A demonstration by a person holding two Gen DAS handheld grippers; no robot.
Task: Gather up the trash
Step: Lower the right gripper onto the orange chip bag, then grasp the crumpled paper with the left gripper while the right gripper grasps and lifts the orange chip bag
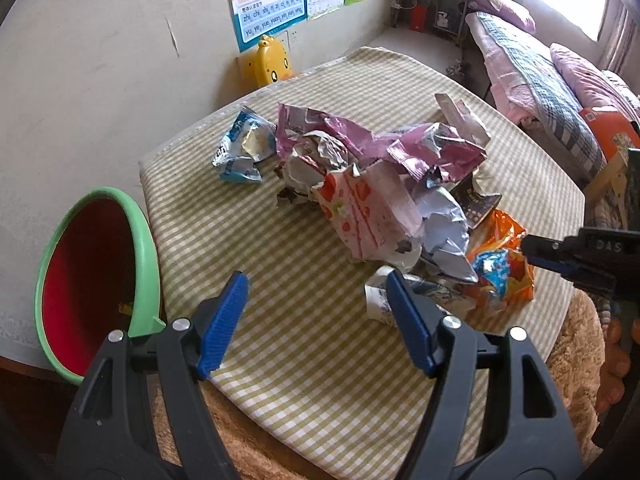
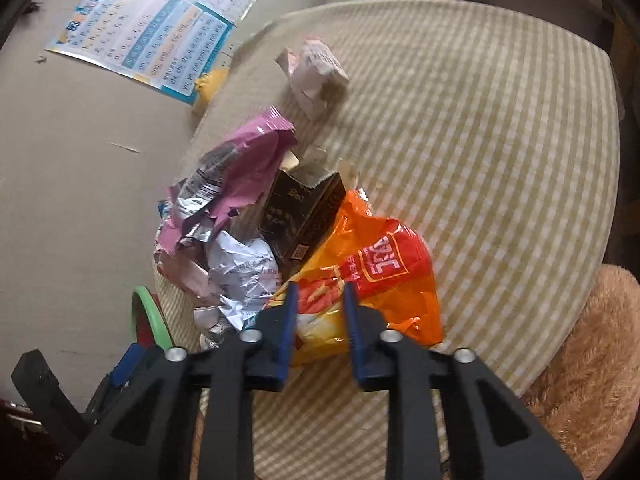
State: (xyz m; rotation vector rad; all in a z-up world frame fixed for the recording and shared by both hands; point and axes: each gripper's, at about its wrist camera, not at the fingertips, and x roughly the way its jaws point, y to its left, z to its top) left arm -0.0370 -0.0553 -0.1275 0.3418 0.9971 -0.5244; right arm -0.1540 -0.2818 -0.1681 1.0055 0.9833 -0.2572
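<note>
Nearest your left-hand camera, your left gripper (image 1: pixel 316 320) hangs over the checked tablecloth (image 1: pixel 304 368) with its 2 blue pads (image 1: pixel 224 320) spread wide and nothing between them. The right-hand pad sits just in front of a small crumpled white wrapper (image 1: pixel 378 300) at the near edge of the trash pile, but you cannot tell from this view whether it touches it.

Your right gripper (image 2: pixel 320 320) has its pads drawn in narrow around the near edge of the orange snack bag (image 2: pixel 384 280). The bag's plastic fills the slot between them, so you are pinching that bag. From the left-hand camera the same gripper (image 1: pixel 528 250) reaches in from the right, its tip against the orange bag (image 1: pixel 500 264).

The rest of the trash lies heaped in the middle of the cloth. A pink-and-white carton (image 1: pixel 360 212) leans in the centre, with crumpled white paper (image 1: pixel 444 232) beside it. A purple foil bag (image 1: pixel 420 148) lies behind them. A dark box (image 2: pixel 304 216) rests against the orange bag's far side. A blue-and-white wrapper (image 1: pixel 240 148) lies a little apart on the left. A pale folded carton (image 2: pixel 316 72) stands at the far side, separate from the heap.

A green bowl with a red inside (image 1: pixel 92 280) is tilted on its edge at the left of the table, beside the wall.
</note>
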